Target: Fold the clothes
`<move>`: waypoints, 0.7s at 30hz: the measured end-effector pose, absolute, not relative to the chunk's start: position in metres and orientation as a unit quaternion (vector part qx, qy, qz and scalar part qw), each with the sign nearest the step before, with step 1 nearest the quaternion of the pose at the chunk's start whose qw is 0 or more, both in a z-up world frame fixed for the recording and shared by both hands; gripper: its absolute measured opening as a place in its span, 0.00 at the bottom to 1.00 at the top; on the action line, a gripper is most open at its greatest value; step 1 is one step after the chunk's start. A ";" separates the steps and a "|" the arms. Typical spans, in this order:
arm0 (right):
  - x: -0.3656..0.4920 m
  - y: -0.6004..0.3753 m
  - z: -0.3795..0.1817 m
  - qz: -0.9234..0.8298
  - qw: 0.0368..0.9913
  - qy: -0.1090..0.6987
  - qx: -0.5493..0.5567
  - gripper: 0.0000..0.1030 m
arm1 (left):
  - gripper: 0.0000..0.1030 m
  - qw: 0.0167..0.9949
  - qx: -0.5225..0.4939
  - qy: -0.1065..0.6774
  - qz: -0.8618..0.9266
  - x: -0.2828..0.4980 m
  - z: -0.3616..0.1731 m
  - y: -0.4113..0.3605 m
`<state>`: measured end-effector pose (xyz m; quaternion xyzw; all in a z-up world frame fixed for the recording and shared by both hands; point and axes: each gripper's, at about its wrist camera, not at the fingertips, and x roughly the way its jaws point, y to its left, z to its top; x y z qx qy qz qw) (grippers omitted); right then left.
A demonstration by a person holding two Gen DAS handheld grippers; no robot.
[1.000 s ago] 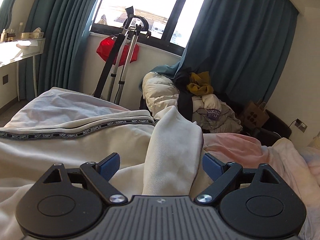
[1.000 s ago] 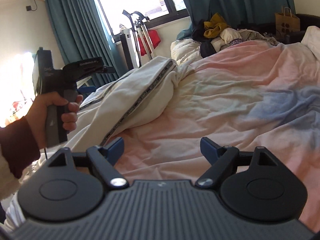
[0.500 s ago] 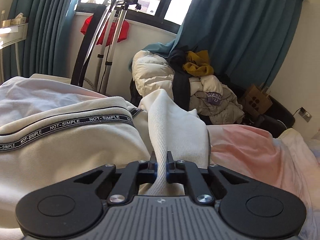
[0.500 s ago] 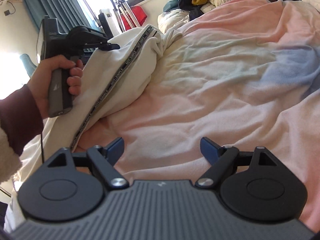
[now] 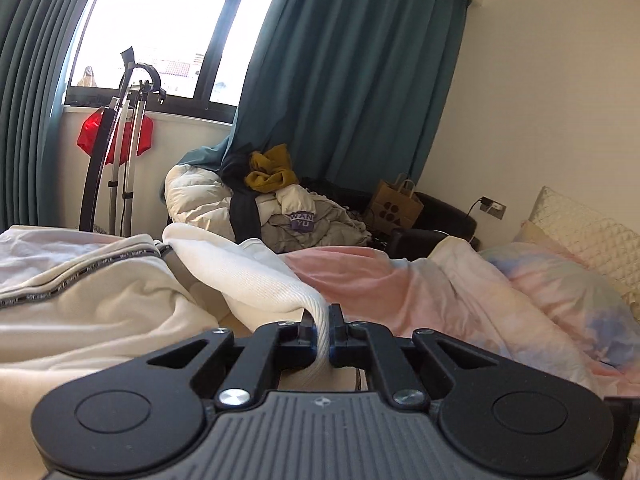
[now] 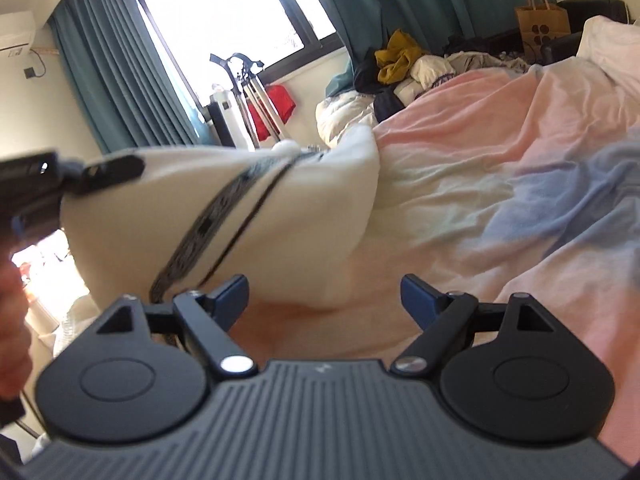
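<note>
A cream garment with a black lettered stripe (image 5: 76, 300) lies bunched on the bed. My left gripper (image 5: 322, 334) is shut on its ribbed white cuff (image 5: 256, 280) and holds it raised. In the right wrist view the same garment (image 6: 240, 216) hangs lifted at the left, held by the left gripper (image 6: 80, 174) at its edge. My right gripper (image 6: 324, 294) is open and empty, just below and in front of the hanging cloth, over the pink sheet.
The bed has a pink and blue tie-dye cover (image 6: 500, 184) and pillows (image 5: 580, 240) at the right. A heap of clothes (image 5: 272, 196) sits past the bed's far edge by teal curtains. A garment steamer stand (image 5: 124, 152) and a paper bag (image 5: 396, 204) stand near the window.
My left gripper closed on the white cuff, then lifted it and swung right. The garment rose with it and now hangs close in front of my right gripper.
</note>
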<state>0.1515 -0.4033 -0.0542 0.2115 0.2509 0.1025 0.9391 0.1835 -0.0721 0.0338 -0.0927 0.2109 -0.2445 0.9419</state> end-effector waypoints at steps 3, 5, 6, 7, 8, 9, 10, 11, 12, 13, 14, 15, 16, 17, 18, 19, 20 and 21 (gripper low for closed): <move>0.137 -0.412 -0.042 0.095 0.944 0.232 0.216 0.82 | 0.05 0.940 -0.113 0.219 -0.238 0.139 0.013 -0.060; 0.127 -0.418 -0.033 0.090 0.946 0.219 0.220 0.82 | 0.05 0.936 -0.135 0.234 -0.226 0.115 -0.009 -0.049; 0.123 -0.416 -0.032 0.092 0.948 0.218 0.213 0.82 | 0.05 0.935 -0.145 0.239 -0.219 0.108 -0.020 -0.043; 0.122 -0.413 -0.031 0.093 0.949 0.220 0.208 0.82 | 0.05 0.934 -0.156 0.244 -0.211 0.102 -0.030 -0.037; 0.121 -0.410 -0.030 0.095 0.949 0.222 0.203 0.82 | 0.05 0.932 -0.165 0.248 -0.207 0.099 -0.036 -0.033; 0.121 -0.407 -0.030 0.096 0.950 0.224 0.198 0.82 | 0.06 0.930 -0.175 0.249 -0.206 0.097 -0.040 -0.029; 0.128 -0.402 -0.024 0.103 0.949 0.227 0.193 0.82 | 0.06 0.928 -0.185 0.249 -0.206 0.096 -0.044 -0.024; 0.137 -0.396 -0.019 0.111 0.949 0.229 0.188 0.82 | 0.06 0.928 -0.188 0.247 -0.205 0.095 -0.046 -0.022; 0.145 -0.391 -0.013 0.118 0.948 0.232 0.183 0.82 | 0.06 0.929 -0.189 0.245 -0.204 0.096 -0.047 -0.020; 0.153 -0.385 -0.007 0.126 0.947 0.235 0.179 0.82 | 0.06 0.928 -0.193 0.242 -0.207 0.097 -0.049 -0.019; 0.162 -0.379 -0.002 0.134 0.946 0.237 0.174 0.82 | 0.06 0.927 -0.197 0.240 -0.211 0.098 -0.051 -0.018; 0.180 -0.367 0.006 0.146 0.947 0.245 0.150 0.83 | 0.06 0.925 -0.202 0.238 -0.216 0.099 -0.053 -0.018; 0.200 -0.355 0.015 0.159 0.946 0.252 0.124 0.82 | 0.06 0.925 -0.202 0.234 -0.221 0.100 -0.057 -0.018; 0.222 -0.343 0.018 0.161 0.947 0.256 0.109 0.81 | 0.06 0.925 -0.202 0.230 -0.226 0.100 -0.061 -0.018; 0.244 -0.331 0.021 0.162 0.948 0.259 0.094 0.81 | 0.06 0.925 -0.201 0.226 -0.231 0.100 -0.065 -0.018; 0.266 -0.320 0.023 0.163 0.948 0.262 0.080 0.81 | 0.07 0.925 -0.200 0.222 -0.236 0.101 -0.068 -0.018; 0.288 -0.308 0.026 0.164 0.948 0.265 0.065 0.81 | 0.07 0.923 -0.203 0.222 -0.239 0.103 -0.071 -0.019; 0.310 -0.297 0.029 0.165 0.948 0.268 0.050 0.81 | 0.07 0.921 -0.207 0.224 -0.241 0.106 -0.074 -0.019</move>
